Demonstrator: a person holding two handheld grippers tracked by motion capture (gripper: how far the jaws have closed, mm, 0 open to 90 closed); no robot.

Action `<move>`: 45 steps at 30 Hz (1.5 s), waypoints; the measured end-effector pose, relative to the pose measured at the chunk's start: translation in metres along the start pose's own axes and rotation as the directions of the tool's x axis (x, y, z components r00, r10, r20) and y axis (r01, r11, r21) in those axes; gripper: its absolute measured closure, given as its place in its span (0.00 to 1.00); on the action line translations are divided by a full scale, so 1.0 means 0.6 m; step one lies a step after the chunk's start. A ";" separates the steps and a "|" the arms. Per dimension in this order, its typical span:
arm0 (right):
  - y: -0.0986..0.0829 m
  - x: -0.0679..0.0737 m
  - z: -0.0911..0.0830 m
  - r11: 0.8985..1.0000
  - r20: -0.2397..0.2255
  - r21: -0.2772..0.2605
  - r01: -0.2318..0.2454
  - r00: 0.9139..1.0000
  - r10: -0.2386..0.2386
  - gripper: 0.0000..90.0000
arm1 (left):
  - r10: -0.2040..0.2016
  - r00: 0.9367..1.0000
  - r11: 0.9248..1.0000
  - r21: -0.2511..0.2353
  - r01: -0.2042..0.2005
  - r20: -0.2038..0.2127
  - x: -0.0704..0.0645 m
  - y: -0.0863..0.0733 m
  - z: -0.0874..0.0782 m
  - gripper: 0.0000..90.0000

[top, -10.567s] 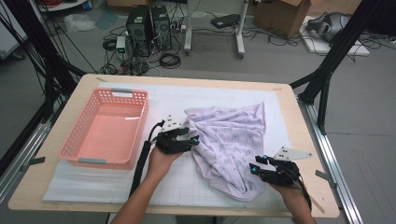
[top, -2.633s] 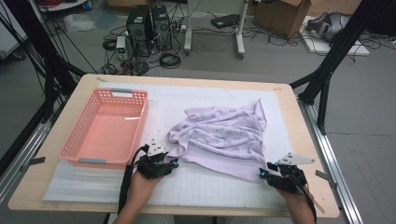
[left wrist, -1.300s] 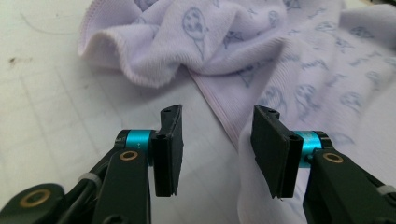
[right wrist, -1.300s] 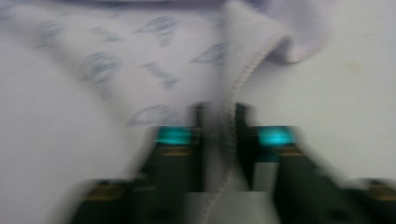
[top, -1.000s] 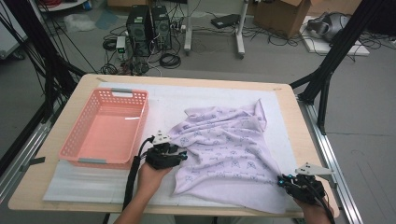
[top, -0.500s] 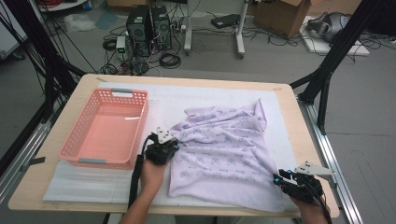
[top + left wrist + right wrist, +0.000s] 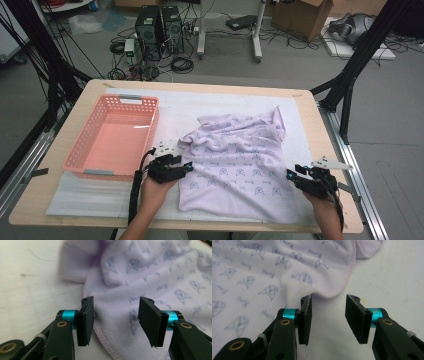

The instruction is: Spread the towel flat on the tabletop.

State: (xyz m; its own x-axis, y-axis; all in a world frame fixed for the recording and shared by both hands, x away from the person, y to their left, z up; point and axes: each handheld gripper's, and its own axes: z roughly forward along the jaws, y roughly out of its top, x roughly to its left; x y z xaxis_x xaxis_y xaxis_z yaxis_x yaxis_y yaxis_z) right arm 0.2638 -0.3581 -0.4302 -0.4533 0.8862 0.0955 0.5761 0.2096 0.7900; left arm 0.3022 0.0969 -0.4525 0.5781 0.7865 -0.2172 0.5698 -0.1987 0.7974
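Step in hand: spreading the lilac printed cloth flat on the tabletop; judged from its lie, the near half is smoothed and the far half is not yet done.
Cloth, place: centre to lower right of the high view, on the white mat, just right of the pink basket; its upper edge is bunched in folds, and one corner stands up at the upper right of the cloth.
Left tongs: lower centre-left of the high view, at the cloth's left hem; jaws apart, holding nothing.
Right tongs: lower right of the high view, at the cloth's right hem; jaws apart, holding nothing.
Next move, as a judgement: each pair of tongs needs a fresh bite on a hem farther up, then a pull outward and away to draw out the bunched far edge; the bite should take one layer only.
Left gripper view adds: the left tongs straddle the stitched hem, with cloth lying between the jaws and a folded-over lobe at the upper left of the frame.
Right gripper view adds: the right tongs have mostly bare mat between the jaws; the curved hem lies just beyond the left jaw's tip, so closing here would likely catch nothing.
High view adds: the whole outline of the cloth, the basket and where both hands stand.
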 end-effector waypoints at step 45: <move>-0.014 0.021 0.004 0.995 -0.011 -0.025 0.096 0.995 -0.096 0.66 | 0.018 0.997 0.999 -0.044 -0.015 0.074 -0.017 -0.051 -0.077 0.55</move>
State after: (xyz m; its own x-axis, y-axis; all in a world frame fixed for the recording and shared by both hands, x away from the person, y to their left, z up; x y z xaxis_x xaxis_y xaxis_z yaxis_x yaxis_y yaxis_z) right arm 0.2549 -0.3480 -0.4372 -0.5145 0.8571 0.0257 0.5124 0.2832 0.8107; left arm 0.2521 0.1218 -0.4486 0.6300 0.7375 -0.2434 0.5348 -0.1847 0.8246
